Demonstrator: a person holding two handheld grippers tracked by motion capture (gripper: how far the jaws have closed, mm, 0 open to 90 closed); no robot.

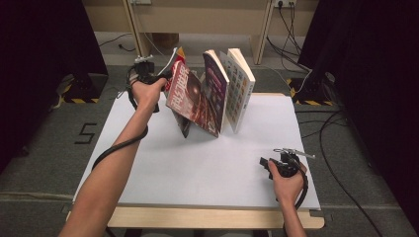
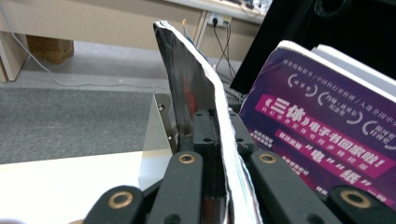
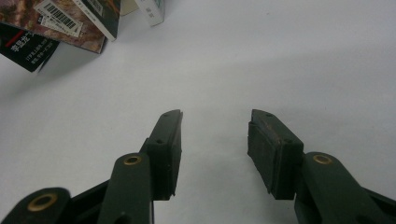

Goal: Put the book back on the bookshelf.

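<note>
Several books stand and lean in a row at the back middle of the white board (image 1: pixel 207 168). My left gripper (image 1: pixel 165 78) is at the row's left end, shut on a thin dark-covered magazine (image 1: pixel 175 59) that tilts over. In the left gripper view the magazine (image 2: pixel 187 74) rises between the closed jaws of my left gripper (image 2: pixel 212 116), with a purple book (image 2: pixel 322 121) close on the right. My right gripper (image 1: pixel 263 161) rests near the board's front right, apart from the books. Seen in its own view, the right gripper (image 3: pixel 215 135) is open, with bare white board between its jaws.
A red-brown book (image 1: pixel 190 96), a purple one (image 1: pixel 217 84) and a white one (image 1: pixel 240 84) lean together. A metal bookend (image 2: pixel 156 126) stands behind the magazine. The lower corners of the books (image 3: pixel 60 28) are at the upper left of the right gripper view. Cables lie on the floor (image 1: pixel 341 163).
</note>
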